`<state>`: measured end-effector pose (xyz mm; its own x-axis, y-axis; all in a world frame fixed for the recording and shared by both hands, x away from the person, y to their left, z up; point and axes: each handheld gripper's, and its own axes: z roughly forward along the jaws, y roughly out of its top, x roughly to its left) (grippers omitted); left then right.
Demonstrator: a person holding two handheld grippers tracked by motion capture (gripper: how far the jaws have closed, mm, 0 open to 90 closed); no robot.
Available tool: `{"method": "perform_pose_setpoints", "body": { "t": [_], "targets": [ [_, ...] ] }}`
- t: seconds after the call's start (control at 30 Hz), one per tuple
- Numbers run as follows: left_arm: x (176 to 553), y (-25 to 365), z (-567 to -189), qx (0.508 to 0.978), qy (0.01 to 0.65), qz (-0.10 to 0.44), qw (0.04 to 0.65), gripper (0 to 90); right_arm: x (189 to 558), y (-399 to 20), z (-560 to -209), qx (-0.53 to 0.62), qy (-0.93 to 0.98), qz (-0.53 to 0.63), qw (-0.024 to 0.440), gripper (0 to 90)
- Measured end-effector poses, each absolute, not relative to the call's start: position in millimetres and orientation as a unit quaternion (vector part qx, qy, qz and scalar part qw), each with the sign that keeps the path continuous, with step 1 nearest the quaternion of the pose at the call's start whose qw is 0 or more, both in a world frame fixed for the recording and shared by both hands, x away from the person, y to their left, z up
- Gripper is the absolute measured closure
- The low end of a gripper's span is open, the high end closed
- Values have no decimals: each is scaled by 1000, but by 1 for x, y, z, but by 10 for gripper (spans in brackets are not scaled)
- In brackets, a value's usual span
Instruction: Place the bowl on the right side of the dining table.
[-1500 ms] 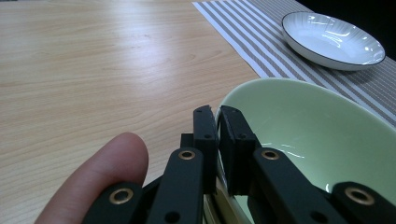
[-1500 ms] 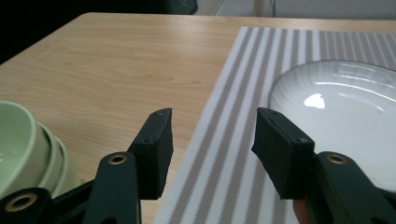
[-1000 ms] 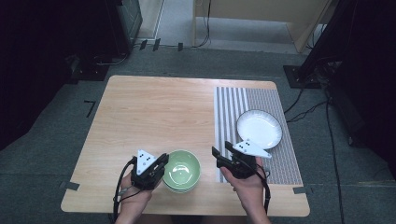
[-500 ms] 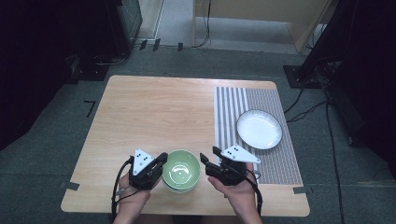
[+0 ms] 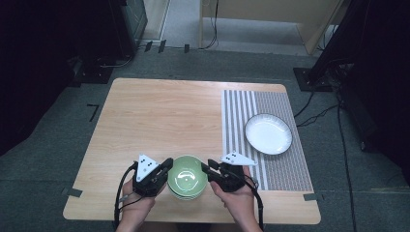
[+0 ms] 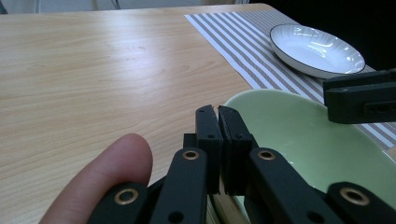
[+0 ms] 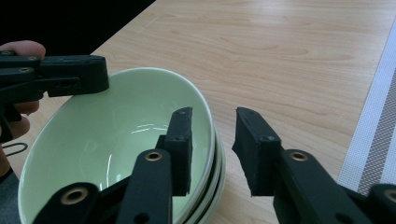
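A stack of green bowls (image 5: 186,180) sits near the table's front edge. My left gripper (image 5: 167,166) is at the stack's left rim. In the left gripper view its jaws (image 6: 217,109) are pressed together where the top bowl's (image 6: 299,140) rim runs under them. My right gripper (image 5: 206,169) is at the right rim. In the right gripper view it (image 7: 212,116) straddles the rim of the top bowl (image 7: 107,130), one finger inside and one outside. Its jaws have just been closing, and a gap still shows beside the outer pad.
A white plate (image 5: 268,134) with a dark rim lies on a striped grey placemat (image 5: 241,111) at the table's right. The wooden table (image 5: 159,111) stretches bare behind the bowls. Dark equipment and cables stand on the floor around it.
My right gripper has moved left and down from the placemat's edge to the bowl's right rim, and its jaws have narrowed around that rim. The left gripper and bowls have stayed put.
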<state>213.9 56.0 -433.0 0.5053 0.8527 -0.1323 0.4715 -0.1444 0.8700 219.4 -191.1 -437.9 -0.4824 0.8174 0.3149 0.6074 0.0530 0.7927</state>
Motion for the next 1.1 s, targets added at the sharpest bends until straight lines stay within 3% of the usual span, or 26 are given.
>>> {"method": "perform_pose_setpoints", "body": {
  "t": [0.3, 0.43, 0.53, 0.67, 0.9, 1.1],
  "targets": [
    [214, 56, -433, 729, 454, 205, 470, 878, 223, -183, -450, 492, 729, 465, 101, 829],
    [213, 56, -432, 729, 453, 204, 471, 872, 218, -178, -450, 480, 730, 465, 143, 853],
    [213, 54, -434, 731, 452, 195, 473, 789, 216, -176, -449, 472, 725, 474, 163, 871],
    [214, 50, -439, 744, 446, 189, 460, 607, 212, -173, -448, 455, 729, 475, 191, 872],
    [217, 49, -443, 748, 453, 176, 452, 522, 203, -167, -444, 430, 728, 474, 246, 873],
    [218, 47, -446, 751, 456, 171, 446, 519, 200, -166, -441, 420, 723, 484, 260, 875]
  ]
}}
